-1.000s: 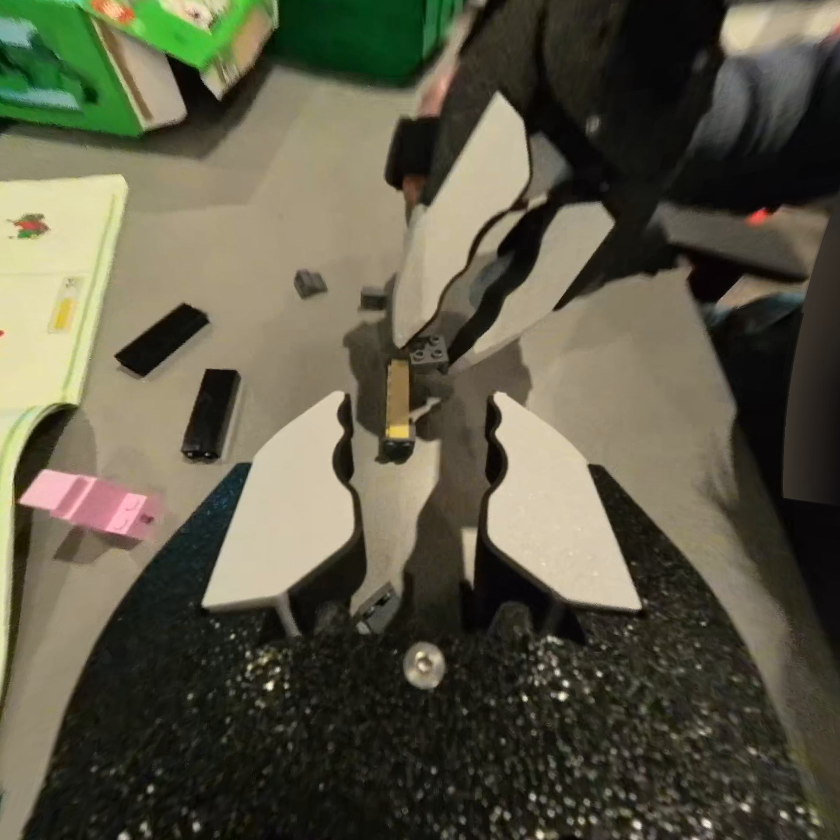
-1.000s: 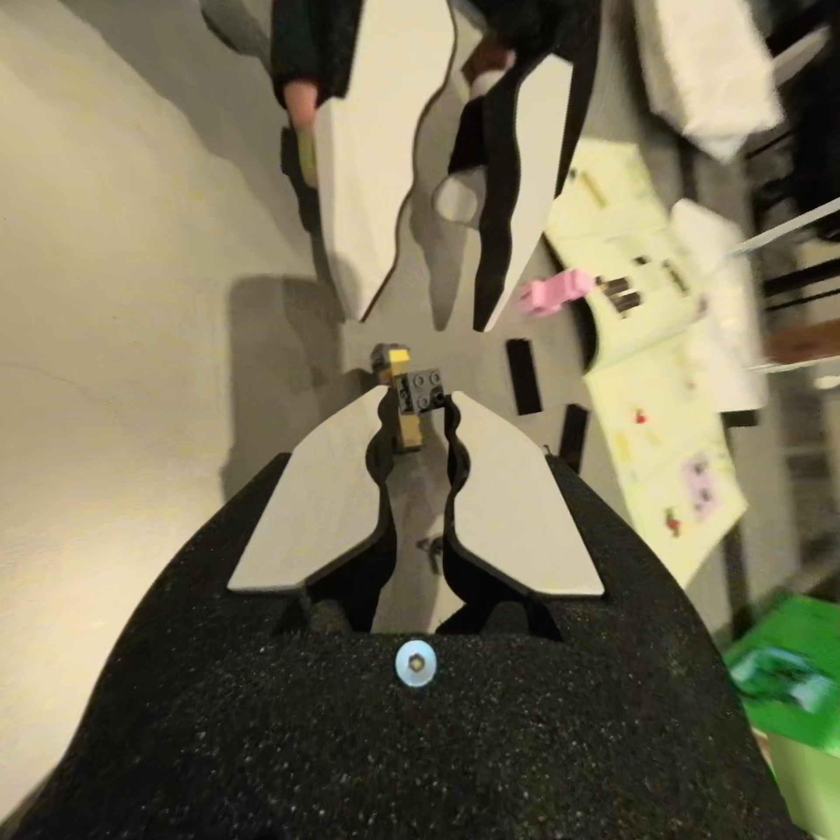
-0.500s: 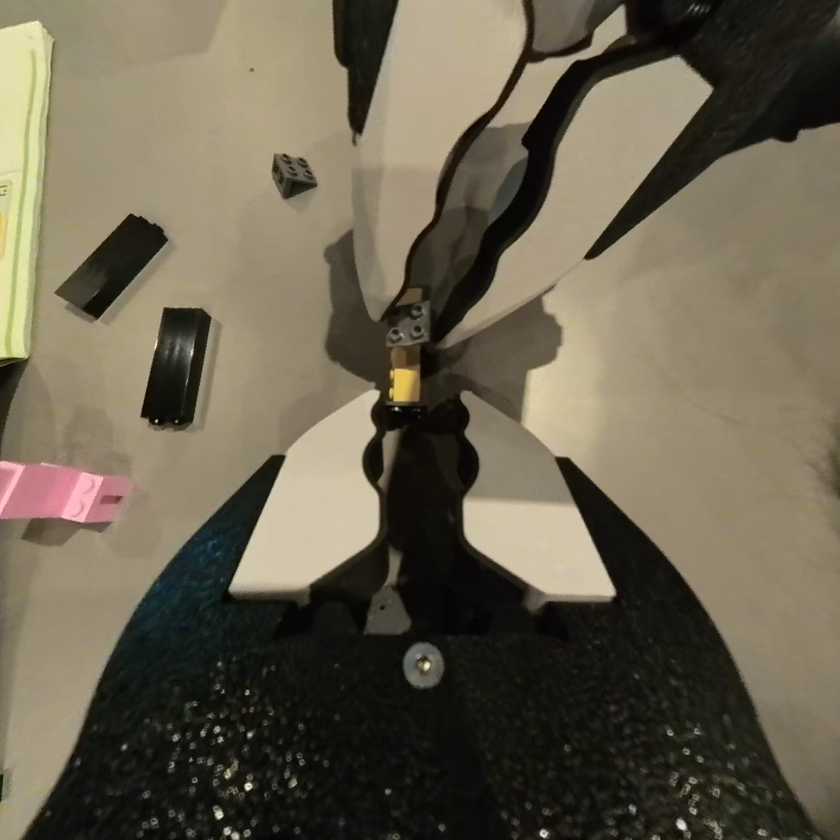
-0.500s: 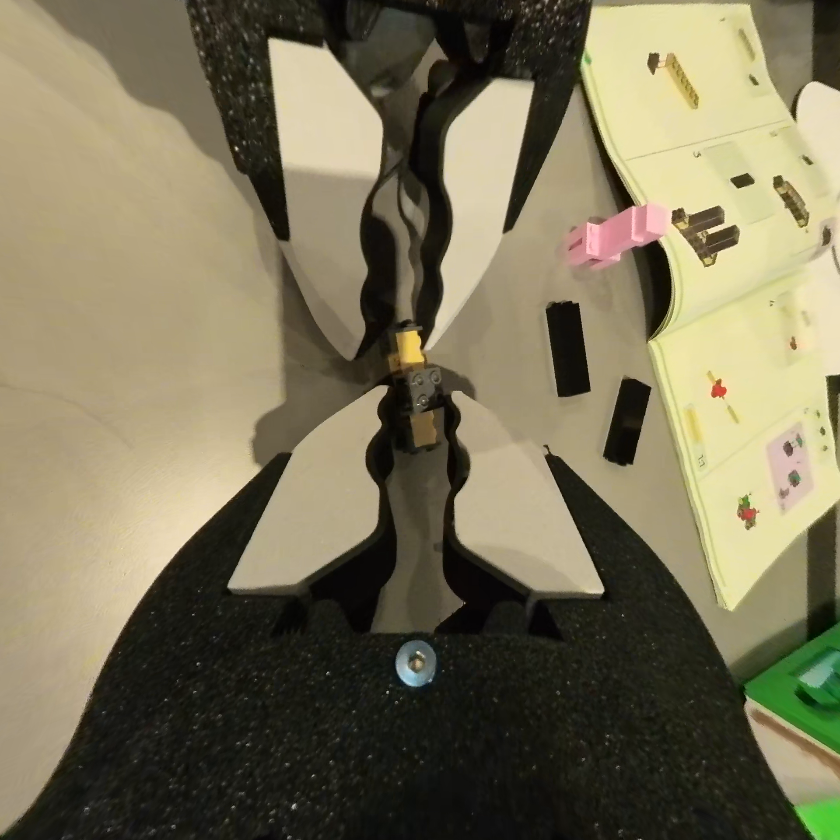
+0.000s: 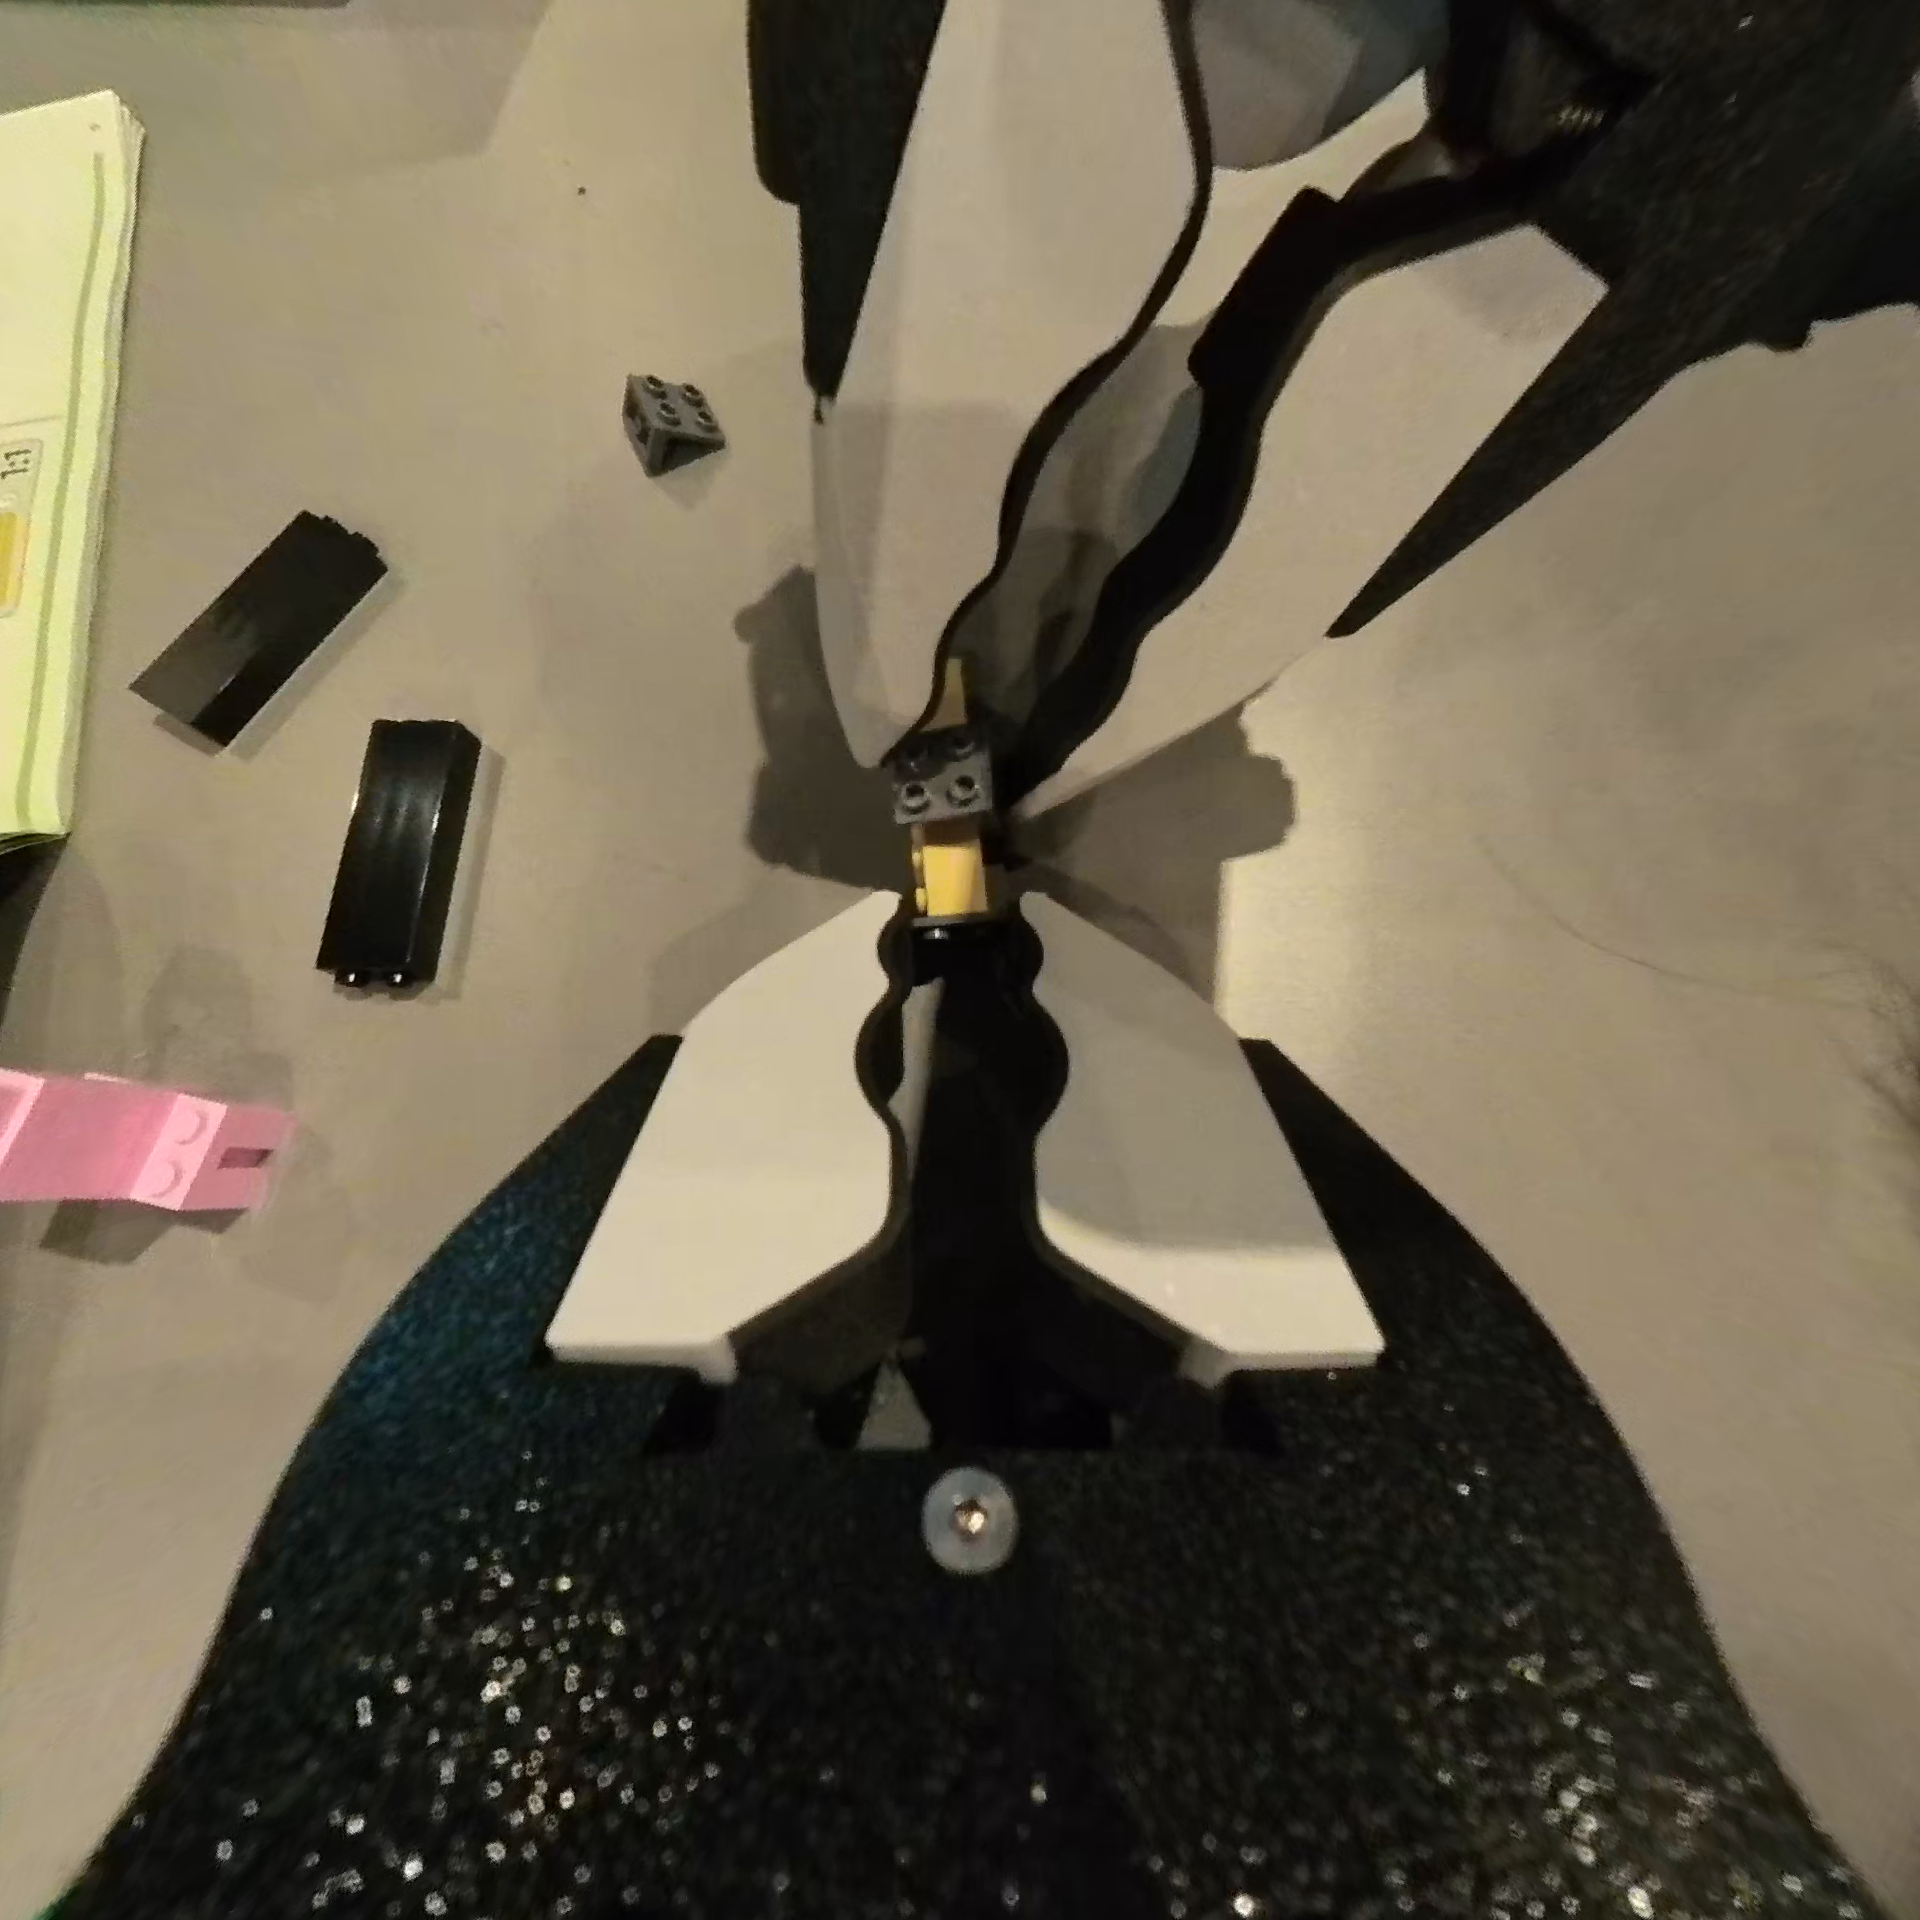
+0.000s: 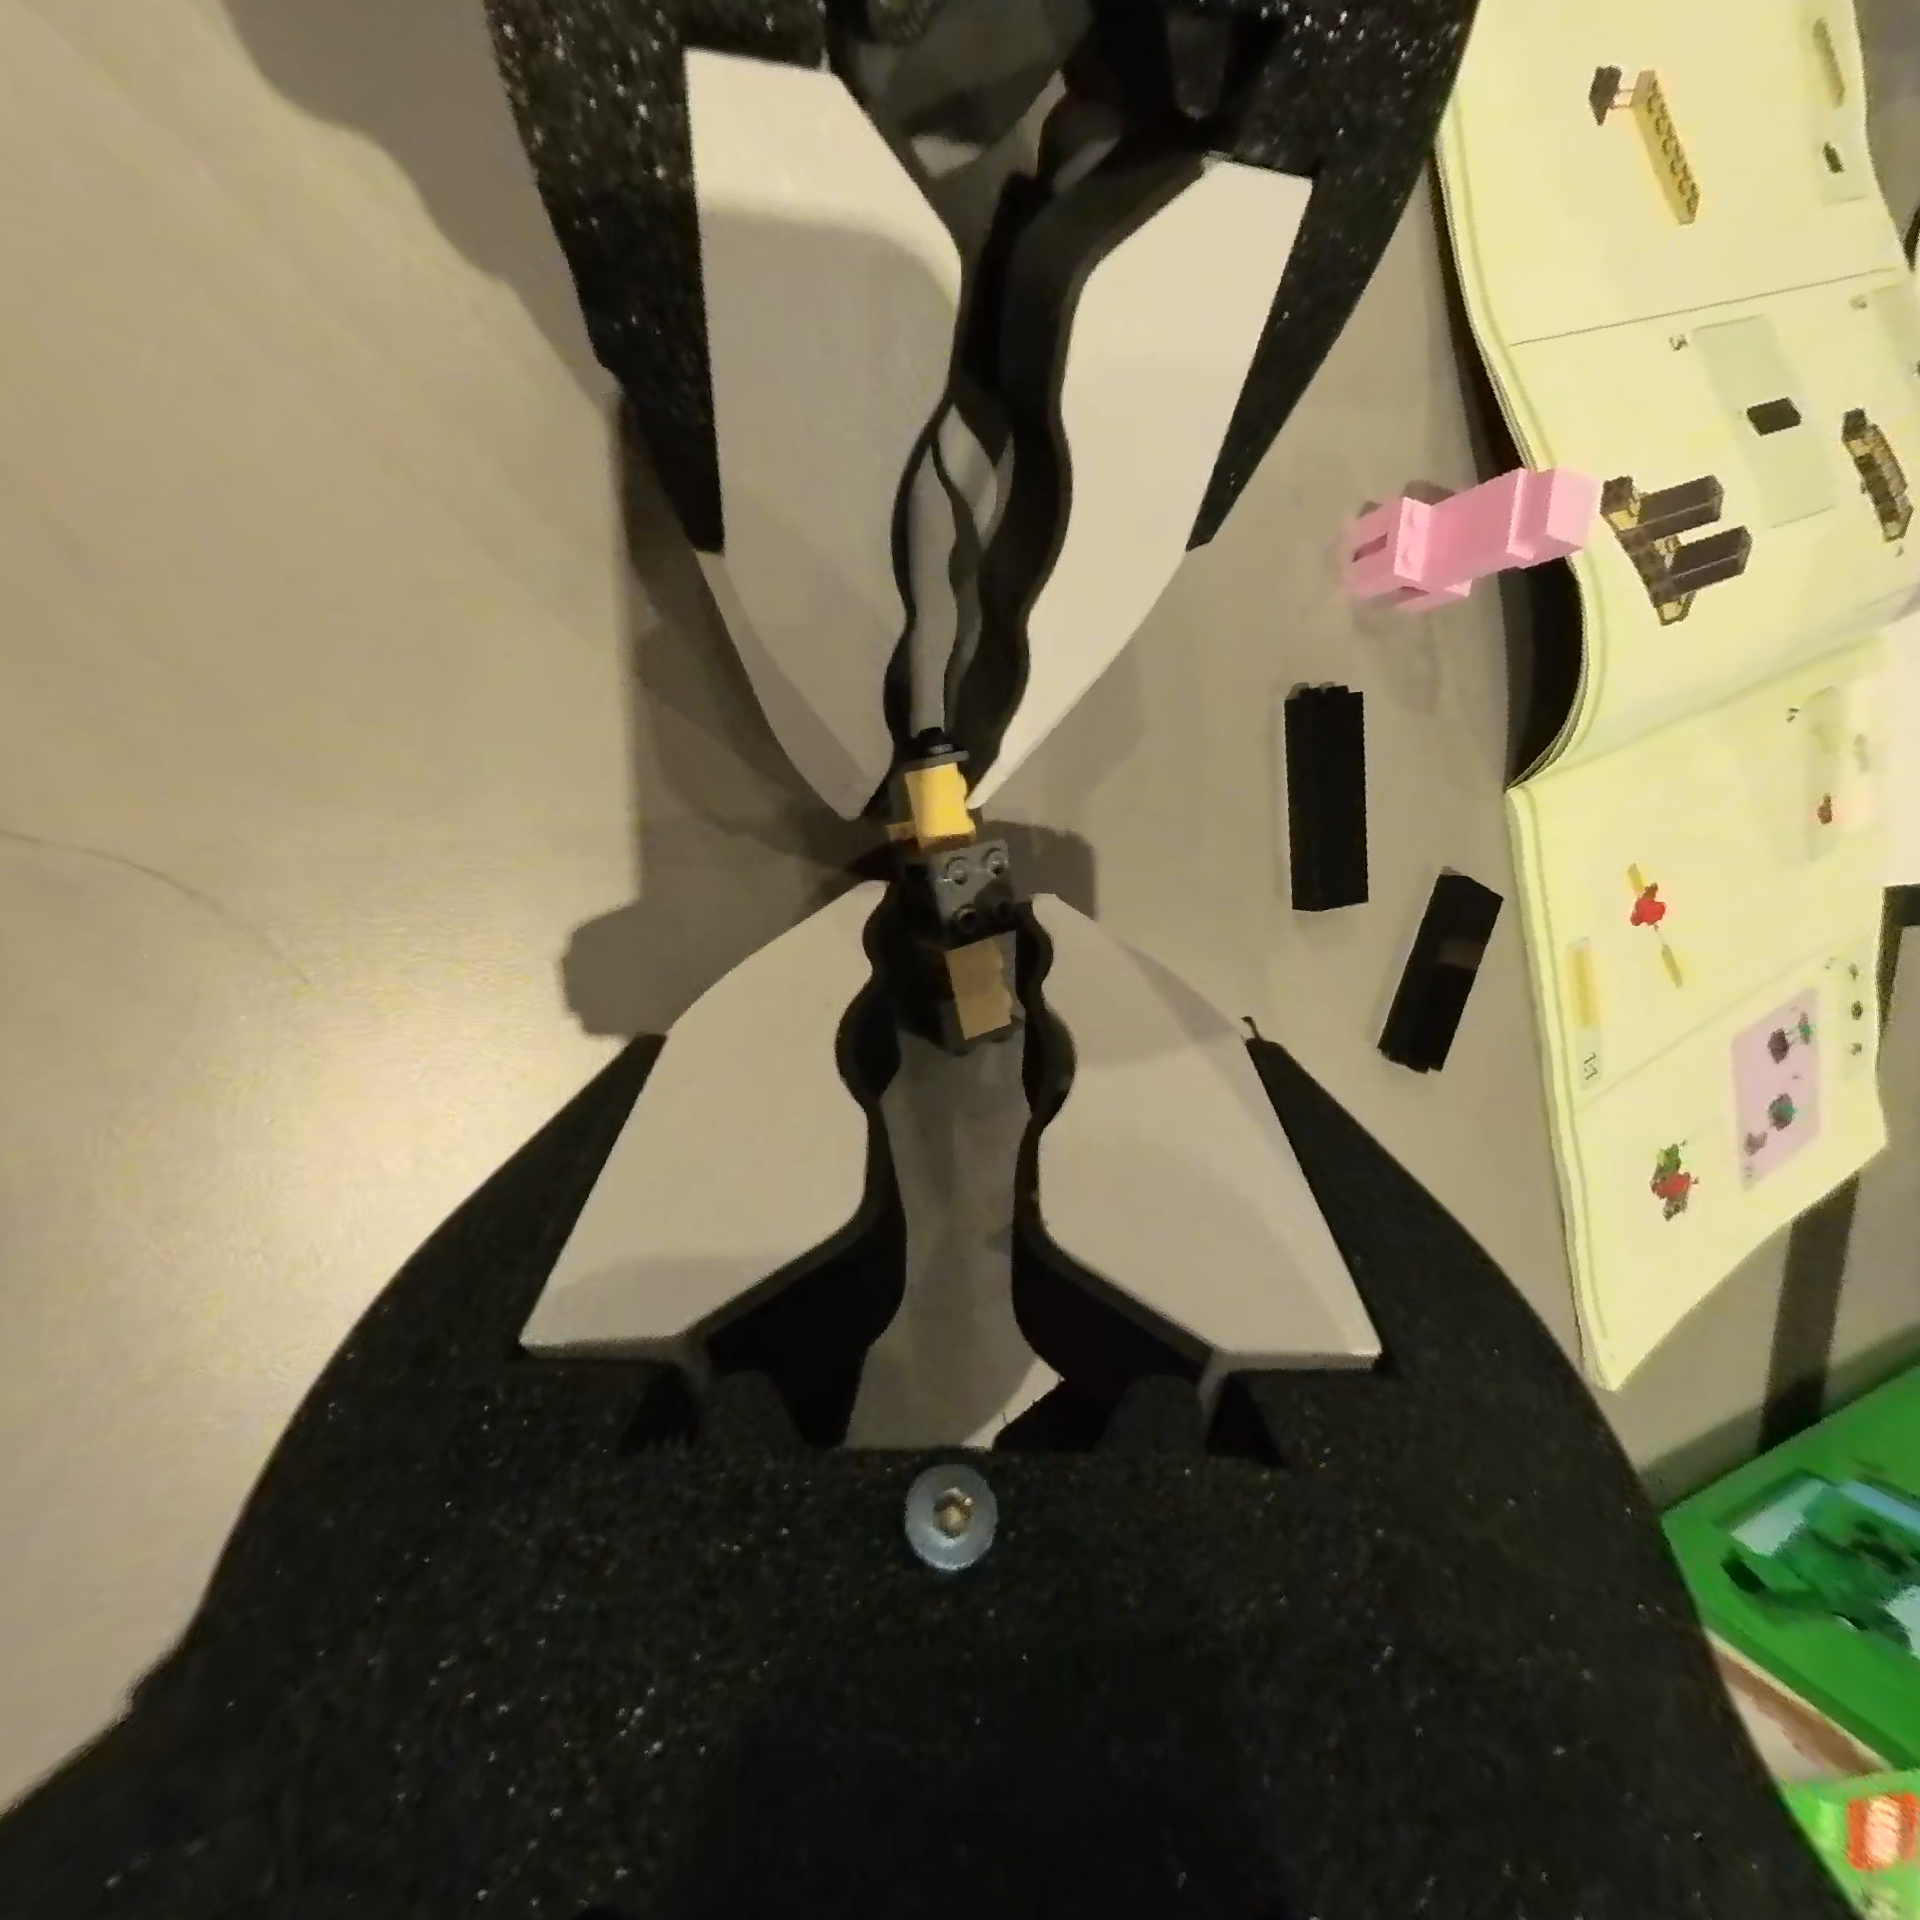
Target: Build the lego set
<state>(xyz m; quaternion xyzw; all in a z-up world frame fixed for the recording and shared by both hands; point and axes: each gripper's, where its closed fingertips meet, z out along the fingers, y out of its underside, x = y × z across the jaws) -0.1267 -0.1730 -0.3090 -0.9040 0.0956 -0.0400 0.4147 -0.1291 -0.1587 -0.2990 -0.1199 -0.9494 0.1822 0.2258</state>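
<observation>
Hand-held gripper tips around tan lego piece.

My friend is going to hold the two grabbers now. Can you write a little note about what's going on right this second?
Left gripper: shut on the tan and black bar.
Right gripper: shut on the dark grey studded piece, which sits on that same bar.
The two grippers meet tip to tip over the grey table.
Loose on the table: two black bricks, another dark grey studded piece, a pink build, and the open instruction booklet.
Done: grey piece is on the bar; how firmly seated is unclear.
Left: the loose parts remain to be added.
</observation>
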